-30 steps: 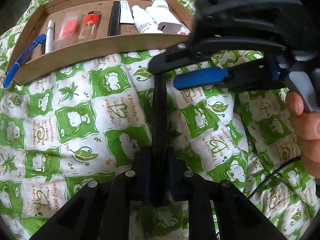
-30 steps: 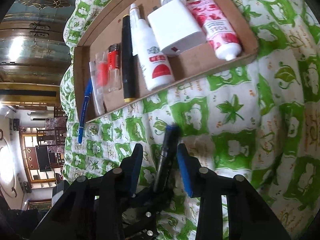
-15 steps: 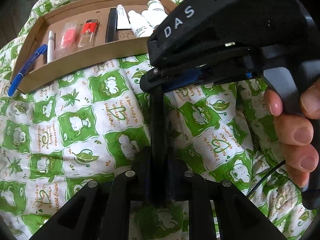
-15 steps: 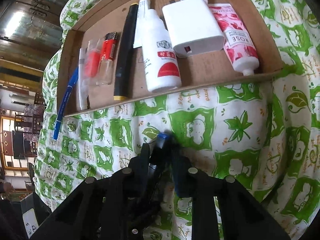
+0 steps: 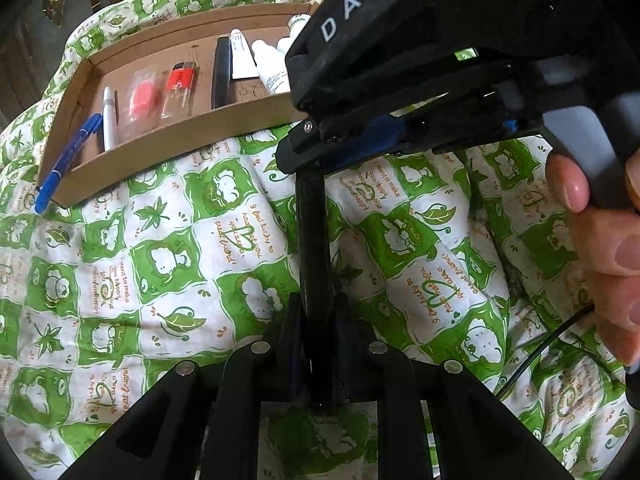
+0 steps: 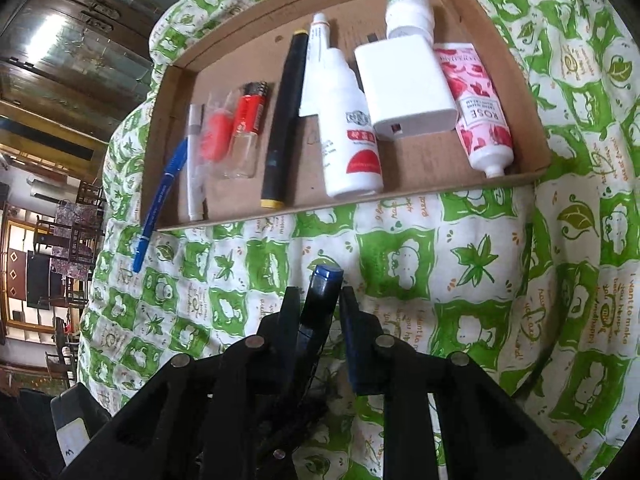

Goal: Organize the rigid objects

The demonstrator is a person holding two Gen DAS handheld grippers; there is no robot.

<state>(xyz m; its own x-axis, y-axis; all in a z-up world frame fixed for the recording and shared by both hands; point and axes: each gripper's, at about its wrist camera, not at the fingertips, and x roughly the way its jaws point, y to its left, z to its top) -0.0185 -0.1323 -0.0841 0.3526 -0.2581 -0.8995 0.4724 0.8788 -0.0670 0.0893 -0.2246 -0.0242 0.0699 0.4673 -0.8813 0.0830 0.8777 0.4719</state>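
A black marker (image 5: pixel 314 248) with a blue end cap (image 6: pixel 326 280) stands between both grippers above the green-and-white cloth. My left gripper (image 5: pixel 318 312) is shut on its lower end. My right gripper (image 6: pixel 318 300) is closed around its blue-capped end; in the left wrist view the right gripper (image 5: pixel 320 148) covers the marker's top. The cardboard tray (image 6: pixel 400 196) lies beyond, holding a white pen (image 6: pixel 195 168), a red lighter (image 6: pixel 248 120), a black marker (image 6: pixel 286 120), a white bottle (image 6: pixel 350 132), a white charger block (image 6: pixel 404 88) and a rose cream tube (image 6: pixel 478 112).
A blue pen (image 6: pixel 160 200) leans over the tray's left corner onto the cloth; it also shows in the left wrist view (image 5: pixel 66 164). A small white jar (image 6: pixel 408 8) sits at the tray's back. A black cable (image 5: pixel 540 352) runs at the right. Furniture stands beyond the bed.
My right gripper has closed its fingers on the marker's capped end and come closer over the left gripper. The left gripper has kept its hold on the marker.
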